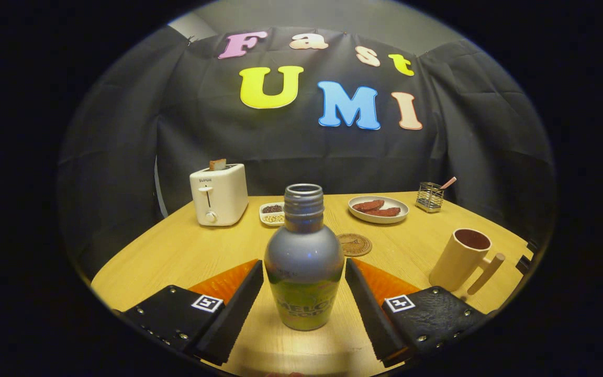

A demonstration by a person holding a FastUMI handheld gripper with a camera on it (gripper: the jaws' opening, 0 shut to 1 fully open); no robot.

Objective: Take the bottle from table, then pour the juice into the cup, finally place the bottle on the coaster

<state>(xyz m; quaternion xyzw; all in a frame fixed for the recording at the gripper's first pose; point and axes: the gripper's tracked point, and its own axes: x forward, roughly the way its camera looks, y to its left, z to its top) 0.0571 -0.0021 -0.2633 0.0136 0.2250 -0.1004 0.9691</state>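
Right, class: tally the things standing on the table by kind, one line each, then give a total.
Bottle, between the open gripper fingers, untouched: 1
Cup: 1
Coaster: 1
Toaster: 1
Dishes of food, round plate and small tray: 2
Wire holder: 1
Total: 7

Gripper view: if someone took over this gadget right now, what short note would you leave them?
Gripper: open, fingers either side of the bottle, not pressing it.
Bottle: upright on the table, uncapped, between the fingers.
Cup: beyond the fingers, to the right.
Coaster: just behind the bottle, bare.
Done: gripper lined up.
Left: grasp, lift, pour into the cup, set the bottle on the coaster.
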